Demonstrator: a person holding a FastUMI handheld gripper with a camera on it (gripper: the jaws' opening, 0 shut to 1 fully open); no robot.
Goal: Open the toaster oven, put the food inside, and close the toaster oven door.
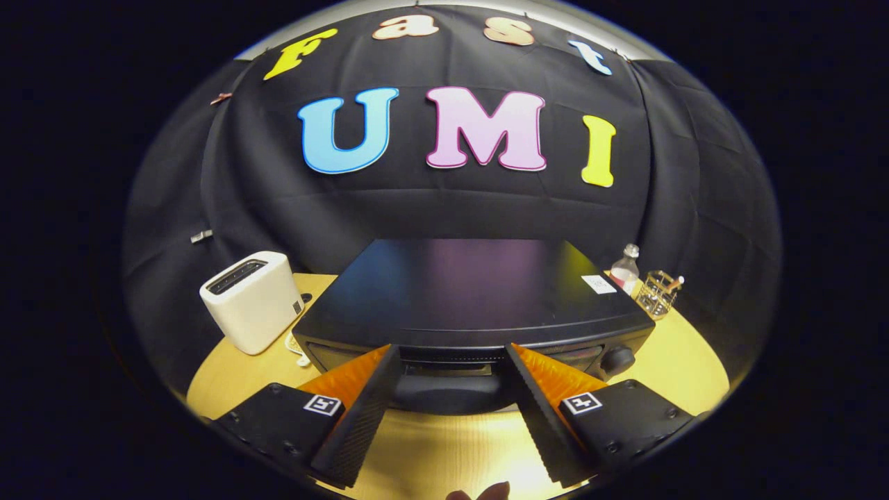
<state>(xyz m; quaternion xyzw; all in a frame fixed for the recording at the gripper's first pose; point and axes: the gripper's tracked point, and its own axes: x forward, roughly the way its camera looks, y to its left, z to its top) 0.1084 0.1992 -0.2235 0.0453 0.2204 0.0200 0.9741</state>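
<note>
A black toaster oven stands on the wooden table, seen from above its front edge. Its dark door handle runs across the front, just below the top rim, and a round knob sits at the front right. My gripper is open, its two black ribbed fingers spread wide on either side of the handle, tips level with the oven's front rim. Nothing is held between them. Whether the door is ajar is hard to tell from this angle.
A white slot toaster stands left of the oven. Behind the oven's right corner are a small clear bottle and a glass cup. A fingertip of a hand shows below the fingers.
</note>
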